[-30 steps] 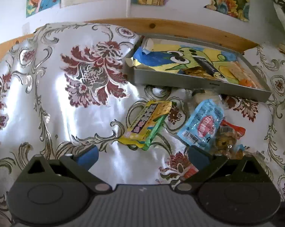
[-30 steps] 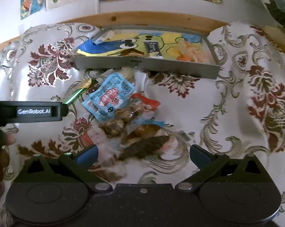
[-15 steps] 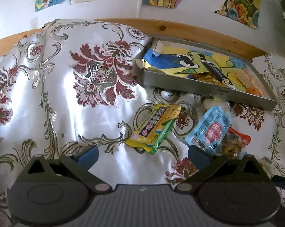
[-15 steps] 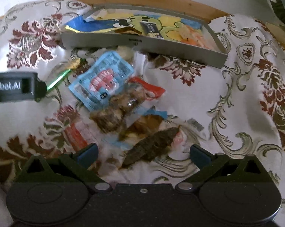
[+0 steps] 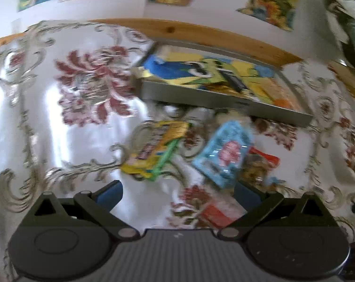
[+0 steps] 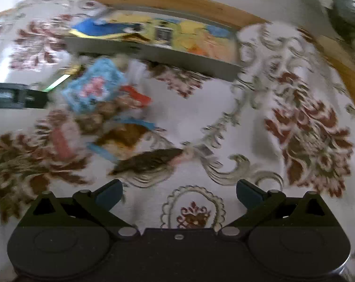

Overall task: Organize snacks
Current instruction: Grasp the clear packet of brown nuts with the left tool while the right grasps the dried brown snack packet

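The left gripper [image 5: 178, 191] is spread wide and empty, with a yellow packet [image 5: 153, 150] and a blue packet [image 5: 222, 155] just ahead of it. The right gripper [image 6: 178, 191] is also wide open and empty; a dark snack [image 6: 146, 162] lies ahead to its left, and the tray [image 6: 153, 51] sits farther ahead.

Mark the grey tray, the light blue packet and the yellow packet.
grey tray [image 5: 201, 98], left wrist view, front wall.
light blue packet [image 5: 224, 155], left wrist view, its middle.
yellow packet [image 5: 153, 148], left wrist view, its middle.

One grey tray [image 5: 224, 101], roughly seven loose snack packets [image 5: 222, 157], two open tongs [image 5: 178, 191].
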